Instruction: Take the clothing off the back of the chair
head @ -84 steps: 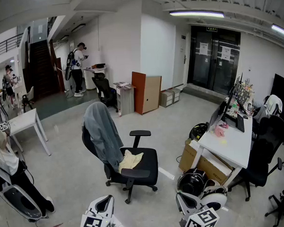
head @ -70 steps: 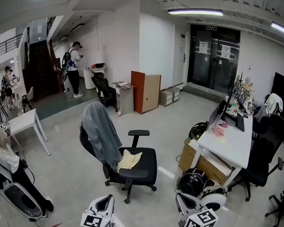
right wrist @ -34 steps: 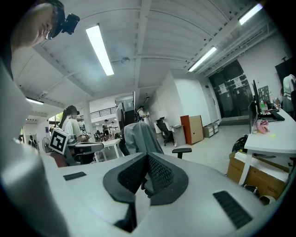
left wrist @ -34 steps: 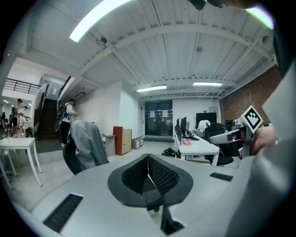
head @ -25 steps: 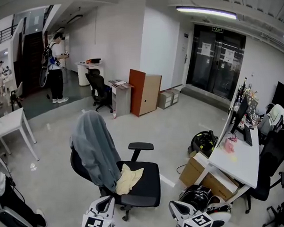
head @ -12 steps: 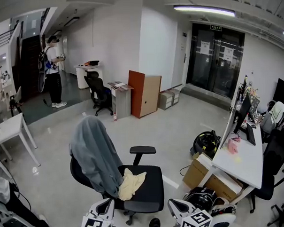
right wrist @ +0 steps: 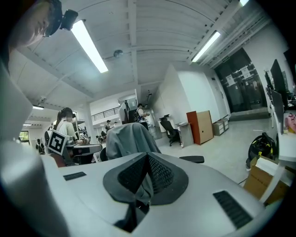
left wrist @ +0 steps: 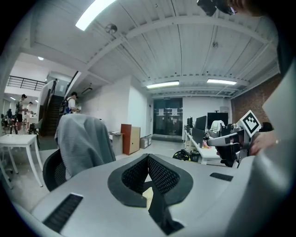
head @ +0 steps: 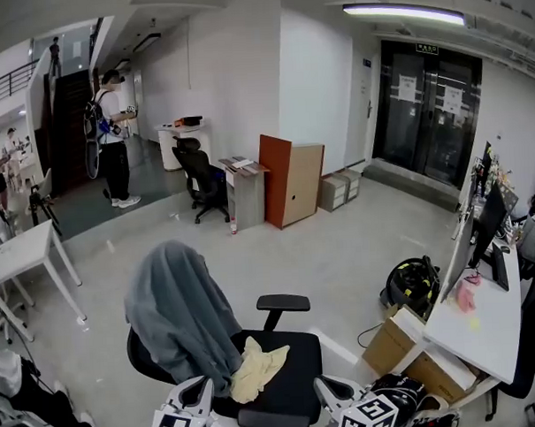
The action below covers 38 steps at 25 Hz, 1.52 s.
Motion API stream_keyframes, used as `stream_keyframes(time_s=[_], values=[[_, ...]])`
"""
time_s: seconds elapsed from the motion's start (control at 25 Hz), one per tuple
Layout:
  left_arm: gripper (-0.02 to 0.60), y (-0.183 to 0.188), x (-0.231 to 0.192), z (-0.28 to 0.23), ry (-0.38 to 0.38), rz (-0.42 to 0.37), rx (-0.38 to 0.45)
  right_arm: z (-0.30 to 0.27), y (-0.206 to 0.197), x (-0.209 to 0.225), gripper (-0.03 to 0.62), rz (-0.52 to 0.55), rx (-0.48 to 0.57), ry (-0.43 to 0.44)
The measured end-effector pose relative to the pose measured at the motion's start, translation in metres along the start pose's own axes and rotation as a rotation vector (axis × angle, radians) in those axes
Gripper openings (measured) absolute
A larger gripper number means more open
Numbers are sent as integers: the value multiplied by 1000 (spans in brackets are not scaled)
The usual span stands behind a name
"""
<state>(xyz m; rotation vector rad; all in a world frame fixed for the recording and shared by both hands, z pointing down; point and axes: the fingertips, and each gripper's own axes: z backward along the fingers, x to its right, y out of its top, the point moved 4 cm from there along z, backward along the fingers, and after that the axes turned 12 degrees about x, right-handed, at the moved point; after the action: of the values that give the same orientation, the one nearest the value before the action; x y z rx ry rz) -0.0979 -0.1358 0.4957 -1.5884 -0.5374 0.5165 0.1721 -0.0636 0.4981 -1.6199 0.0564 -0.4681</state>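
Head view is showing a grey jacket (head: 179,318) draping over the back of a black office chair (head: 291,395); a yellow cloth (head: 261,369) is lying on the seat; left gripper (left wrist: 148,161) and right gripper (right wrist: 147,159) are hovering short of the jacket, jaws clenched, grasping nothing.

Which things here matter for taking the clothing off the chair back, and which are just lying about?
Job in hand: grey garment draped over the chair back; black office chair; left gripper, shut; right gripper, shut.
Lying about: yellow cloth on the seat; white table; orange cabinet; cardboard boxes.
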Motion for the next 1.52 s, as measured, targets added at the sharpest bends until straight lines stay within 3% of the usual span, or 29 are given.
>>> stream_keyframes(time_s=[0.32,0.56,0.96,1.32,1.44,1.52], values=[[6,11,-1,-101,0,10,-37,-64,19,78,14,-36,-18,24],[6,15,-9,-139,31,2,-29,-88,24,115,14,-34,-43,22],[8,13,-60,-139,46,7,-24,-124,32,87,14,12,-15,7],[12,0,-105,-118,78,39,-19,-172,12,36,15,22,-81,86],[133,-11,-125,-108,108,49,-36,-190,8,17,15,31,-97,114],[179,-20,-143,-99,148,61,-67,-200,7,1,15,29,-99,134]])
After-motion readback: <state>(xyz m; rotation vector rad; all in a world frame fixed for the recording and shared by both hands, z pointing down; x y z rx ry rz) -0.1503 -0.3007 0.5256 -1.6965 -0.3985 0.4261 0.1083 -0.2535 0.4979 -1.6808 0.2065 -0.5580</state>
